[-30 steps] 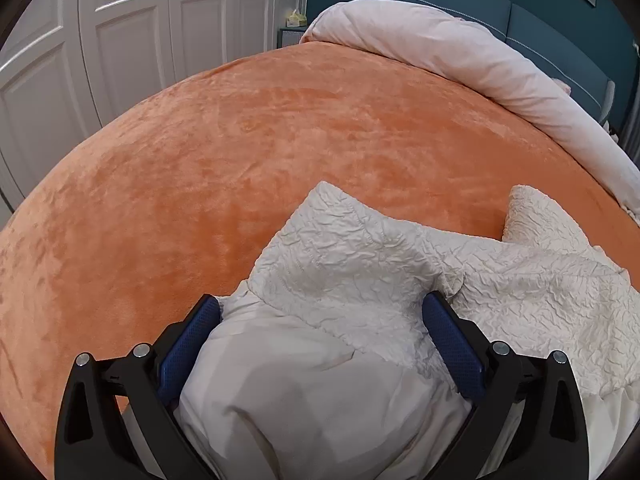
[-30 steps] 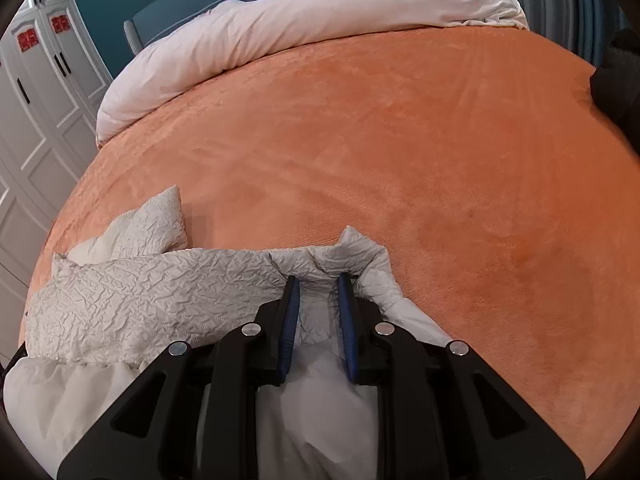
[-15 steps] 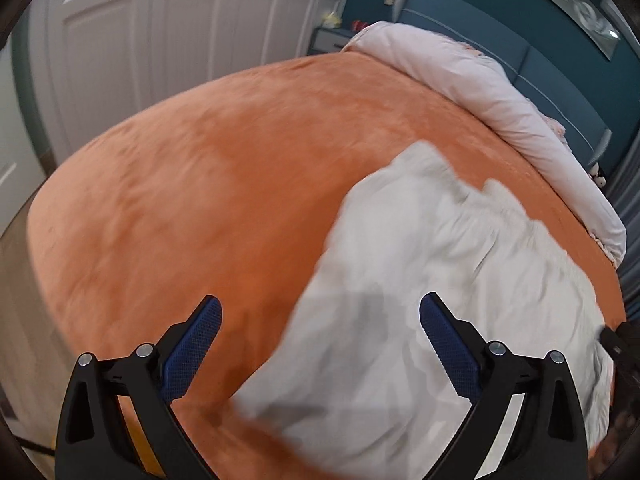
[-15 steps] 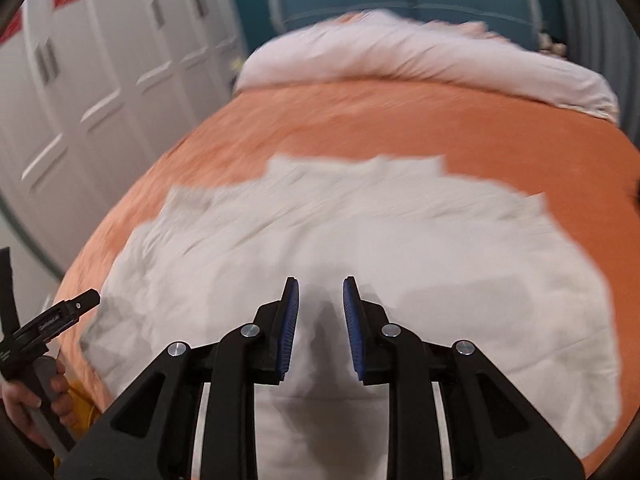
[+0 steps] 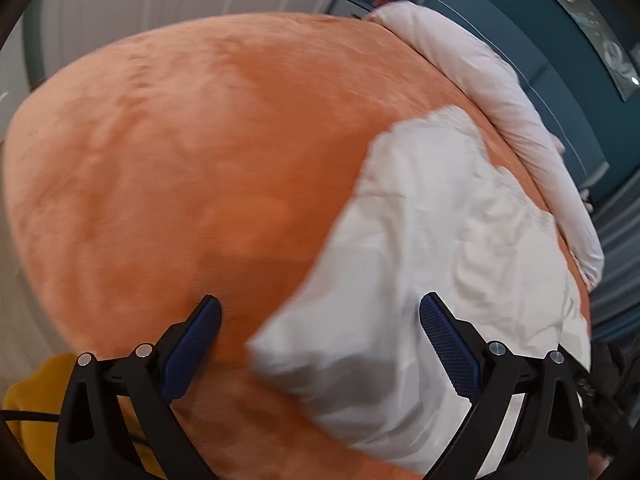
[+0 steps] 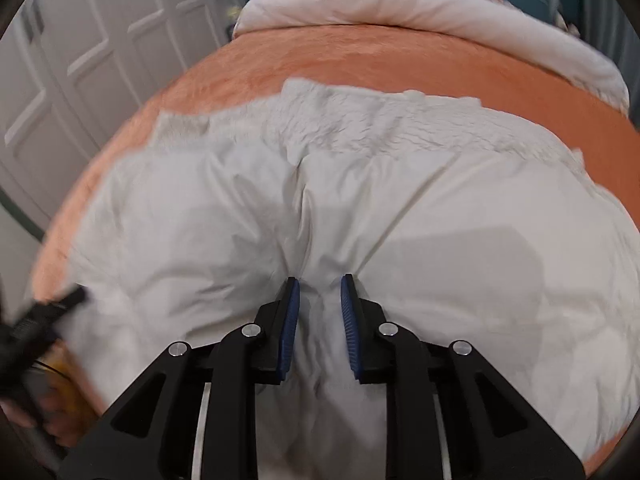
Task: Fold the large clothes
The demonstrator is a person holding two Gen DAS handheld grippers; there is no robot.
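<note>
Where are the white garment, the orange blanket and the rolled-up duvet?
white garment (image 6: 440, 208): right wrist view, smooth middle of the cloth.
orange blanket (image 5: 180, 152): left wrist view, bare plush area left of the garment.
rolled-up duvet (image 6: 380, 4): right wrist view, middle of the pale roll at the headboard end.

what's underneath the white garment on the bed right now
The white garment lies spread on the orange blanket, which shows all around it. Whatever is directly under the cloth is covered, so nothing else can be confirmed there.
</note>
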